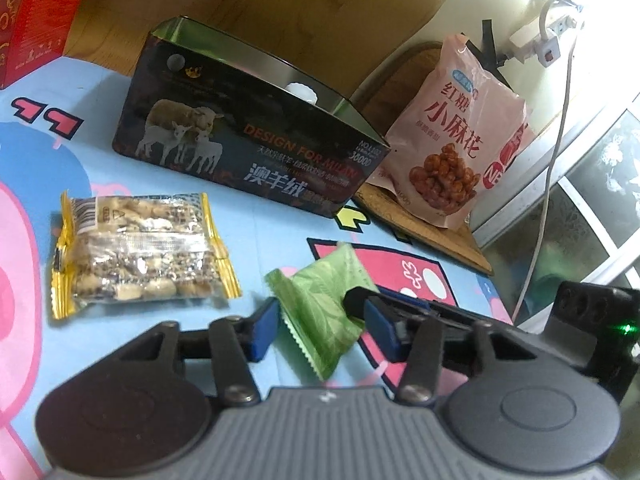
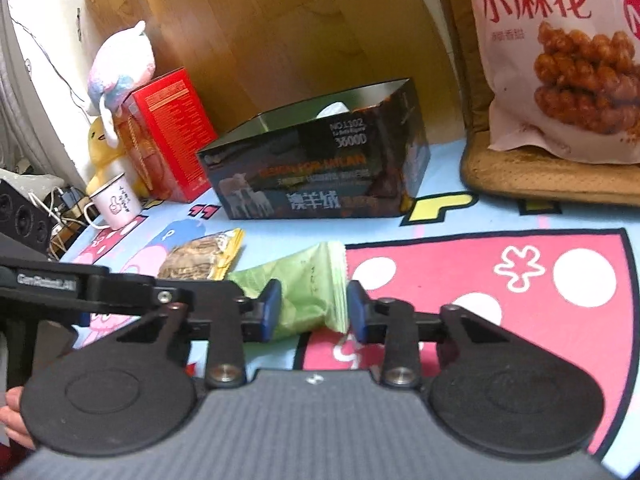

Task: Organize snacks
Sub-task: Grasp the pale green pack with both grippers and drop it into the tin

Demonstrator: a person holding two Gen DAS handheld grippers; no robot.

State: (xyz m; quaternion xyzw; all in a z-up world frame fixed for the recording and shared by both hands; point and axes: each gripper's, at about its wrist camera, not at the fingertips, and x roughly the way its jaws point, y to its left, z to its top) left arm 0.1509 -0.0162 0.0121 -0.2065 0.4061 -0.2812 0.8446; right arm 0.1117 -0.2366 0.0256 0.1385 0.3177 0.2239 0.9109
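both my grippers on the green snack packet (image 1: 320, 312) on the cartoon mat (image 1: 248, 232): left gripper (image 1: 320, 326) and right gripper (image 2: 312, 312) jaws pinching opposite ends, dark box (image 1: 256, 148) behind

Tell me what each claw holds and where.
Right claw pinches the green snack packet near its crimped end. Left claw flanks the same packet's other end; a firm grip there cannot be told.

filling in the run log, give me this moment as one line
step: pick green foil snack packet | right gripper: shut on packet | left gripper: around packet, contact unclear | black open-top box: behind
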